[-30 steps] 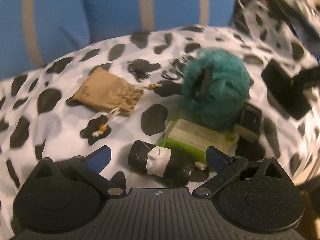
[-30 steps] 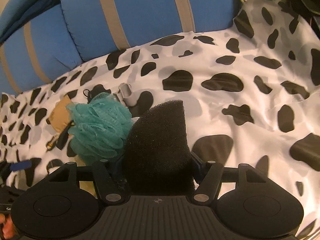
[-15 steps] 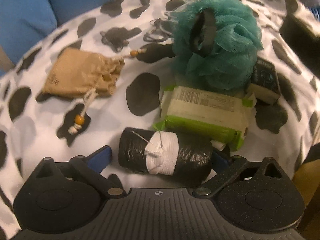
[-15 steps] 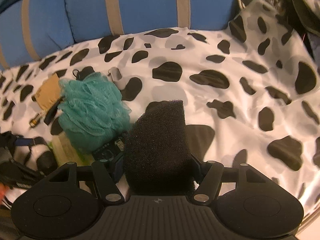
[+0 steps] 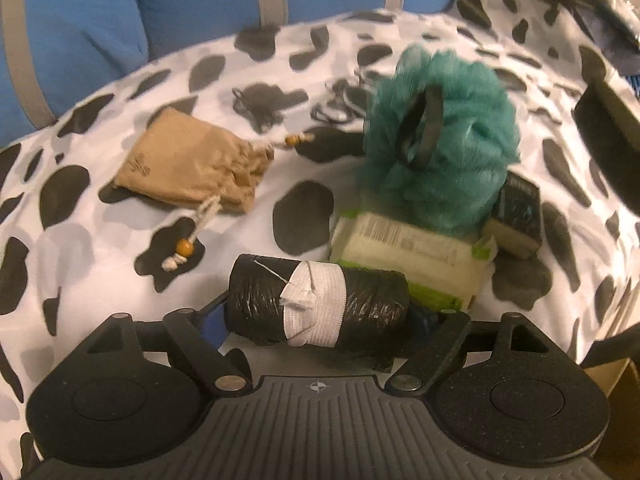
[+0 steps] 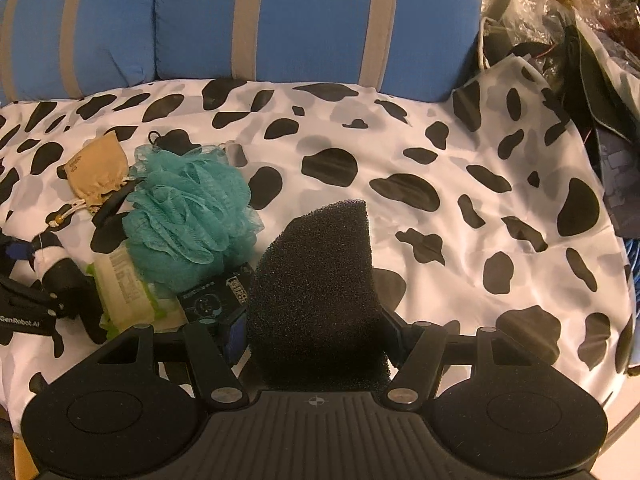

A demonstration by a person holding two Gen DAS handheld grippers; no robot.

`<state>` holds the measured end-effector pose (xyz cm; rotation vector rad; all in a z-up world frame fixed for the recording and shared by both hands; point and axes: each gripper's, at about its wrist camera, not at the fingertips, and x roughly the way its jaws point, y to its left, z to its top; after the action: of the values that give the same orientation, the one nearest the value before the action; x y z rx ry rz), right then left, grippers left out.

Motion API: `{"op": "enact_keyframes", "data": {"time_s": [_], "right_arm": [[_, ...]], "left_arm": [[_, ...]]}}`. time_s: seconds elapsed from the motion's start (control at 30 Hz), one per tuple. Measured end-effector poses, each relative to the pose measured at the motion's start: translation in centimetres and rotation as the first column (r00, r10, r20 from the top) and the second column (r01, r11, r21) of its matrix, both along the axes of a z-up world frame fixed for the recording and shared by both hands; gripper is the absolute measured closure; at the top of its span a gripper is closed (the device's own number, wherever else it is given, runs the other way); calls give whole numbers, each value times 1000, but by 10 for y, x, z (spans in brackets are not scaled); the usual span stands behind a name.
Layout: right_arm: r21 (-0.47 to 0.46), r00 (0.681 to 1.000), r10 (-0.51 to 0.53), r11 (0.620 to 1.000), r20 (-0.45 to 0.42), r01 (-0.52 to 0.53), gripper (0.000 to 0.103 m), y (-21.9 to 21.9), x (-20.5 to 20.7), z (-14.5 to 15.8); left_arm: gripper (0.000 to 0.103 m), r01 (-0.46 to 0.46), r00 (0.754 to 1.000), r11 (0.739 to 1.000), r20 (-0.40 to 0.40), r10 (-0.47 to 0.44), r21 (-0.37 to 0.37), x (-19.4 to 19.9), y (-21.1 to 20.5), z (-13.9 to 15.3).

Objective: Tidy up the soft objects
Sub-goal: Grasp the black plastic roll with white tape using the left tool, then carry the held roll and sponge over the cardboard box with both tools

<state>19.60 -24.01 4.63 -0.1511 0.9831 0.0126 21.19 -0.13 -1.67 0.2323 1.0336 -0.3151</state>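
the left tongs (image 5: 318, 316) point down at a black roll (image 5: 318, 304) wrapped with a white band; their jaws are closing with the roll between them, and whether the pads already press on its ends cannot be told. the roll lies on the cow-print sheet (image 5: 100, 240), which covers a soft surface in front of blue cushions with grey stripes (image 6: 304, 20). just behind the roll sits a green and white packet (image 5: 412, 252), and a teal mesh pouf (image 5: 444, 140) with a black loop rests on the packet's far edge. a small dark box (image 5: 516, 216) leans beside the pouf. a tan drawstring pouch (image 5: 192, 168) lies apart, further toward the cushions.

the right tongs (image 6: 316, 332) hold a black foam sponge (image 6: 316, 296), gripped at its lower part with its pointed end standing up, above the sheet and just beside the pouf and the dark box. a heap of bags (image 6: 560, 20) sits at the far corner.
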Motion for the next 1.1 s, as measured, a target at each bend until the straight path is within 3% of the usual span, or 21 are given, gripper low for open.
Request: {"op": "enact_keyframes", "data": {"time_s": [0.43, 1.1], "right_arm": [[13, 1000, 14, 1000, 8, -14, 36, 8, -24, 5], [56, 997, 53, 997, -53, -50, 36, 28, -81, -6]], "left_arm": [[21, -74, 992, 996, 94, 80, -58, -32, -5, 35], [21, -121, 986, 988, 103, 131, -94, -108, -14, 49]]}}
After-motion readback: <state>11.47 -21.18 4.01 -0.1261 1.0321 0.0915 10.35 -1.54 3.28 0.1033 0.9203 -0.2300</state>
